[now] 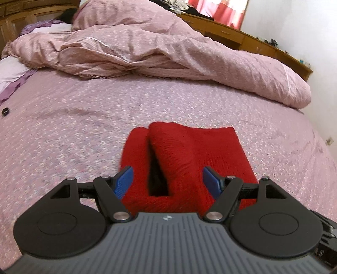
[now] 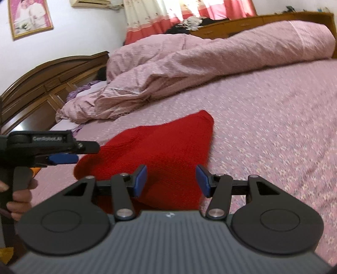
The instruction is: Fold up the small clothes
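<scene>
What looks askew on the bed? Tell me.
The red knitted garment isn't flat: one layer humps up, leaving a dark gap near the open left gripper. The right gripper is open too.

A bed [image 1: 84,118] with a pink flowered sheet carries a rumpled pink quilt [image 1: 168,48] heaped along its far edge. Purple and white bedding [image 1: 12,78] lies at the head end beside the wooden headboard [image 2: 42,84]. Past the far edge stand a low wooden cabinet [image 1: 242,38] and red-and-white curtains [image 2: 189,12]. A framed picture [image 2: 30,18] hangs on the wall.
</scene>
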